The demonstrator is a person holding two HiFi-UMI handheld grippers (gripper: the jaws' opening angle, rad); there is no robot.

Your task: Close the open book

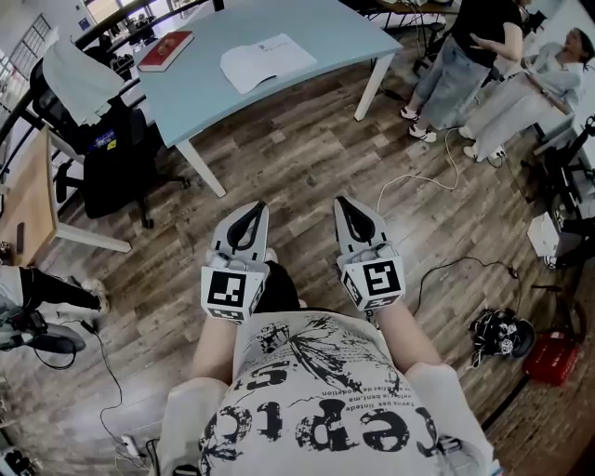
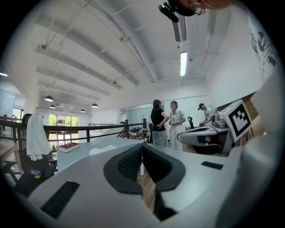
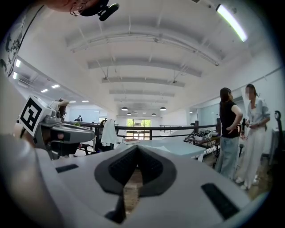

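An open white book (image 1: 267, 61) lies flat on the light blue table (image 1: 316, 28) at the far side of the room, with a closed red book (image 1: 165, 50) to its left. My left gripper (image 1: 253, 210) and right gripper (image 1: 345, 204) are level and side by side in front of my body, over the wooden floor and well short of the table. Both are shut with nothing between the pads. The left gripper view shows its tips (image 2: 142, 147) meeting, with the red book (image 2: 68, 146) and the white book (image 2: 103, 149) far ahead. The right gripper's tips (image 3: 137, 149) also meet.
A black office chair (image 1: 112, 149) draped with a white garment stands left of the table, beside a wooden desk (image 1: 33, 200). Two people (image 1: 483, 65) stand at the back right. Cables (image 1: 437, 181), a black bundle (image 1: 502, 335) and a red case (image 1: 553, 358) lie on the floor at right.
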